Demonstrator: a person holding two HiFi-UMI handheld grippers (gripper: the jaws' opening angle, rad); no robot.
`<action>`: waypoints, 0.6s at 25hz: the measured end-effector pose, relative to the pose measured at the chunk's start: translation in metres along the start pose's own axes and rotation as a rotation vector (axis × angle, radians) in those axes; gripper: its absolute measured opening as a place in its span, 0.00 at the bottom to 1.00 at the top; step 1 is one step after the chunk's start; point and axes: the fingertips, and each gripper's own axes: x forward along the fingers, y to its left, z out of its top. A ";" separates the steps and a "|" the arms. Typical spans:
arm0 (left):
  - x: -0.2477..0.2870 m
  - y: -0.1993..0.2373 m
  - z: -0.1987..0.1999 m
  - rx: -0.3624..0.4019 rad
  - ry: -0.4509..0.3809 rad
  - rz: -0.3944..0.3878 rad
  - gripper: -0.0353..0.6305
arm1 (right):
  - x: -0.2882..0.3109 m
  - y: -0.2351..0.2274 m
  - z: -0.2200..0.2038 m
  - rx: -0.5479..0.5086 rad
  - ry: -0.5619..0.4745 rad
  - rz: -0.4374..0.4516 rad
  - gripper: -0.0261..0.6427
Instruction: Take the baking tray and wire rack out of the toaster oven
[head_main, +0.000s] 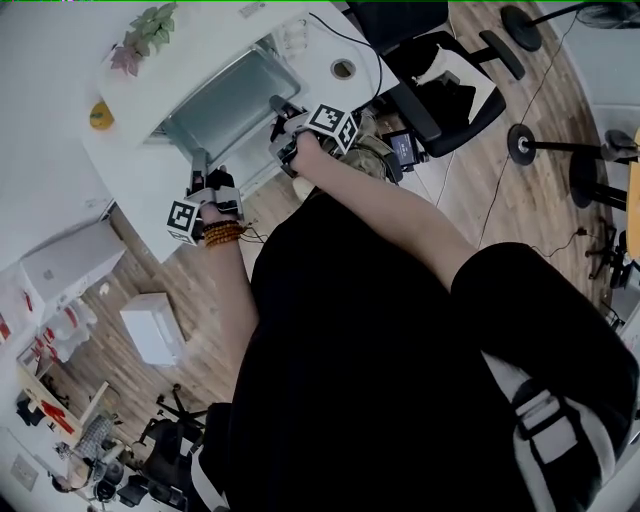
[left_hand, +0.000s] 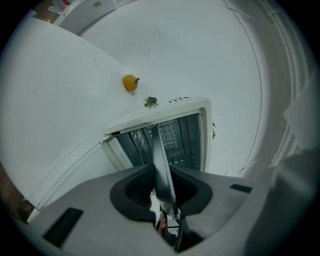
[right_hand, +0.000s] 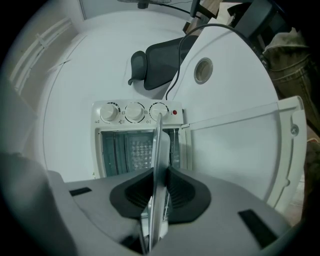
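Observation:
Both grippers hold a grey metal baking tray (head_main: 232, 100) by its near edge, out in front of the white toaster oven (right_hand: 135, 112). My left gripper (head_main: 205, 188) is shut on the tray's left part; in the left gripper view the thin tray edge (left_hand: 161, 150) runs between the pads of that gripper (left_hand: 162, 172). My right gripper (head_main: 293, 128) is shut on the right part, and the tray (right_hand: 157, 145) passes edge-on between its jaws (right_hand: 159, 175). The oven's door (right_hand: 235, 150) hangs open. Wire rods (left_hand: 142, 142) show inside the dark cavity.
A yellow fruit (head_main: 100, 115) and a leafy sprig (head_main: 150, 30) lie on the white table (head_main: 130, 170) beyond the oven. A black office chair (head_main: 440, 70) stands at the table's right, near a cable hole (head_main: 343, 69). A white box (head_main: 150, 325) sits on the wooden floor.

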 end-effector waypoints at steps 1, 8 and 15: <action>0.000 -0.002 -0.002 -0.007 0.002 -0.004 0.17 | -0.001 0.000 0.000 0.003 0.000 -0.003 0.15; -0.018 -0.001 -0.015 -0.002 0.020 0.039 0.17 | -0.020 0.001 -0.002 0.008 0.041 -0.003 0.15; -0.028 0.003 -0.027 -0.002 0.059 0.046 0.16 | -0.034 -0.003 -0.004 -0.006 0.076 -0.004 0.15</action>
